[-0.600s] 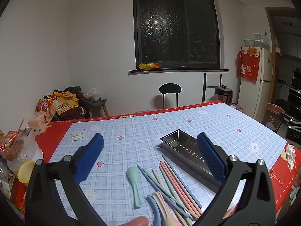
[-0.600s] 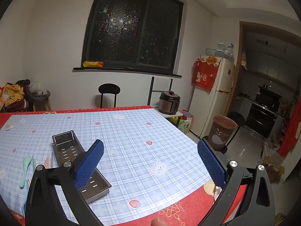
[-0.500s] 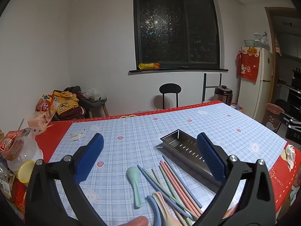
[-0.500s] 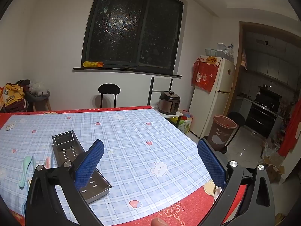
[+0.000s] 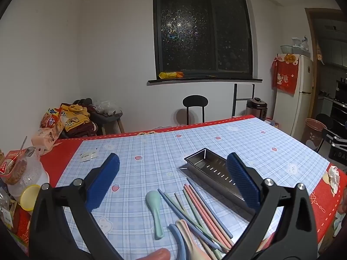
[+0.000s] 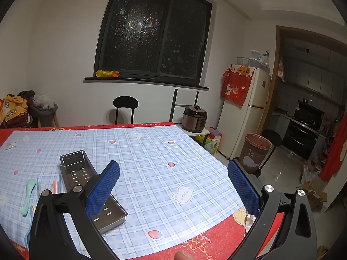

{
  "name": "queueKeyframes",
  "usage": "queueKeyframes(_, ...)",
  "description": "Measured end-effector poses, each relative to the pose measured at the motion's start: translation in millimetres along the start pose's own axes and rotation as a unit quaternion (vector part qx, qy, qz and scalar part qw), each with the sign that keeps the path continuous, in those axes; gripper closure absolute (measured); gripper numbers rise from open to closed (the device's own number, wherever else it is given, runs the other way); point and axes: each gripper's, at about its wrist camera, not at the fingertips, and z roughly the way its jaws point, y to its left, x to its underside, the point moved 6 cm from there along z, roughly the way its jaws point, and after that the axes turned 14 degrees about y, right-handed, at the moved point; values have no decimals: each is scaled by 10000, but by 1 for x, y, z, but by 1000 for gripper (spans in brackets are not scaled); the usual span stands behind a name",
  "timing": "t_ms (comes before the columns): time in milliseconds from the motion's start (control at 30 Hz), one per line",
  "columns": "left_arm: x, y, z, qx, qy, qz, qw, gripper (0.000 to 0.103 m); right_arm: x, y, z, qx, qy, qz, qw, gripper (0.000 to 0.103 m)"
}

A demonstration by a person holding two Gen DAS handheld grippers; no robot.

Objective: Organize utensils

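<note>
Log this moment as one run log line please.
left tool open, above chopsticks | right tool open | metal tray empty | nothing grasped

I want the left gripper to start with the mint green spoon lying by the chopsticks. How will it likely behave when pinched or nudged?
The mint green spoon looks like thin matte plastic, so it is probably light and stiff. It lies flat on the tablecloth, apart from the chopsticks, so a nudge would likely slide or spin it, not roll it. Its low handle may be hard to get under.
</note>
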Motion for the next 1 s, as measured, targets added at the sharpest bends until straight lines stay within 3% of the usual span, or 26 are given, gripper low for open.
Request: queueKeyframes(1000, 1, 0, -1, 0, 34, -20, 10000, 5, 2, -1, 1, 0, 34, -26, 10000, 5)
